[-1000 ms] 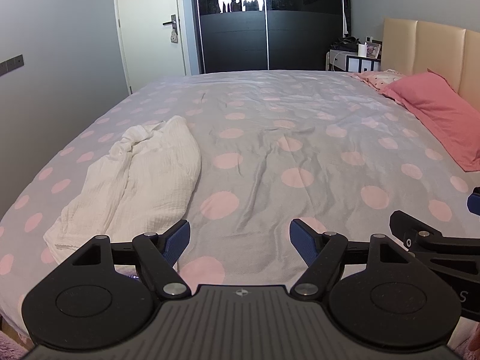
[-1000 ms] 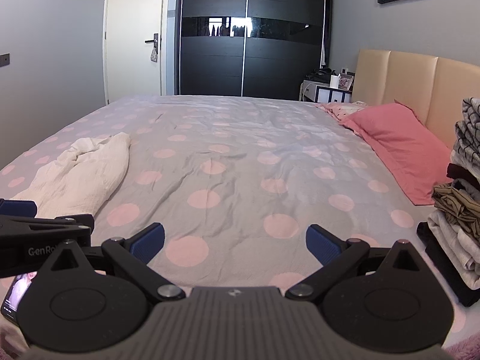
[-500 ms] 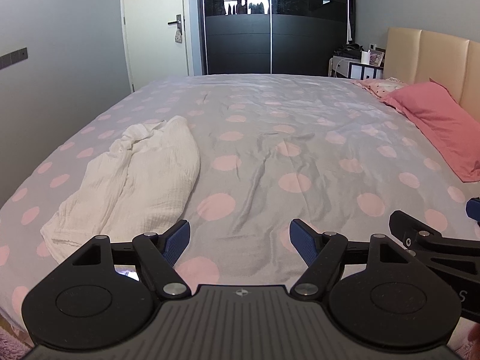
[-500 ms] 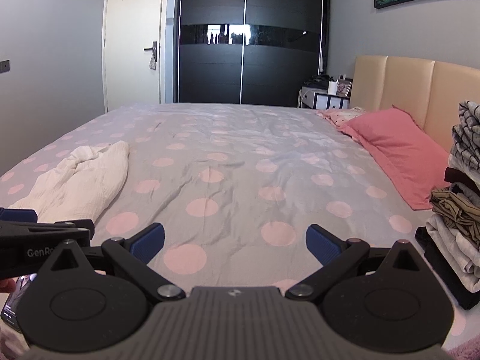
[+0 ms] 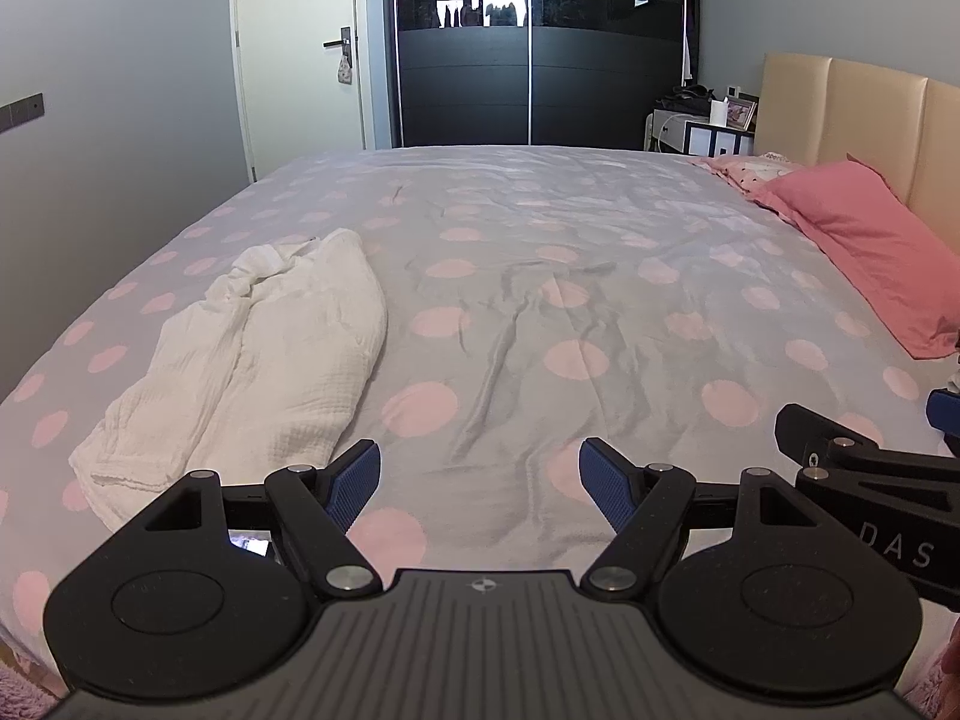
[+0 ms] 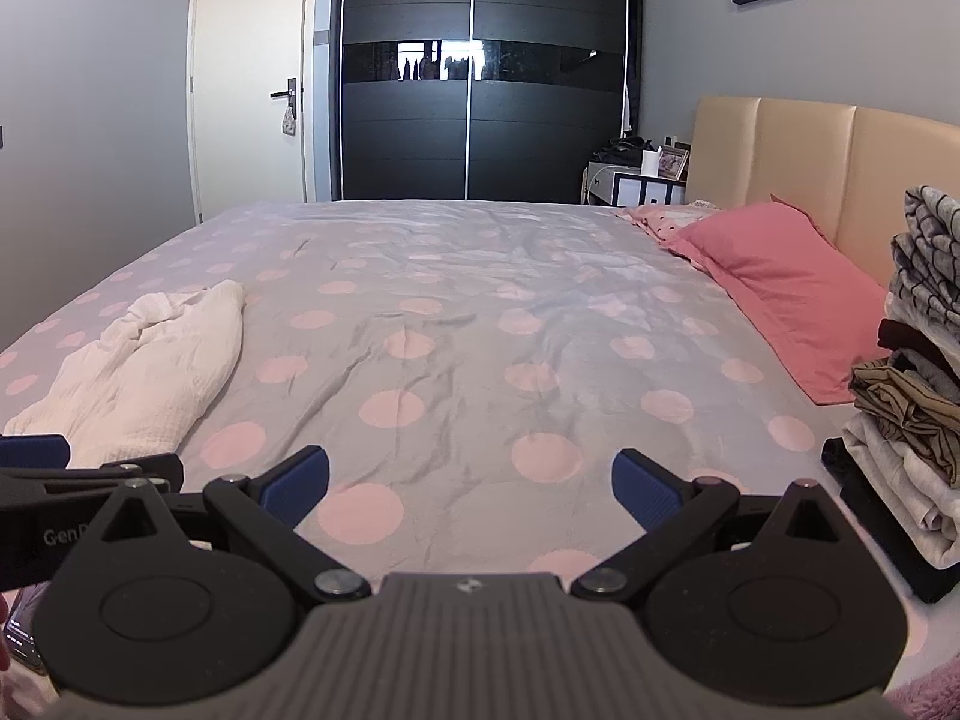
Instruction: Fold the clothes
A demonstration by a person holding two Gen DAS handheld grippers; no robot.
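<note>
A crumpled white garment (image 5: 258, 354) lies on the left side of the bed, also in the right wrist view (image 6: 144, 372). My left gripper (image 5: 480, 483) is open and empty, held above the bed's near edge, just right of the garment's near end. My right gripper (image 6: 471, 489) is open and empty, further right over bare sheet. Each gripper shows at the edge of the other's view.
The bed (image 5: 570, 276) has a grey sheet with pink dots. A pink pillow (image 5: 870, 252) lies by the beige headboard (image 6: 810, 144). A stack of folded clothes (image 6: 906, 384) stands at the right. A phone (image 5: 249, 543) lies under the left gripper. A dark wardrobe (image 5: 540, 48) stands behind.
Both grippers have tilted upward and drawn back slightly, so more of the far wall shows. Both stay open. The garment has not moved.
</note>
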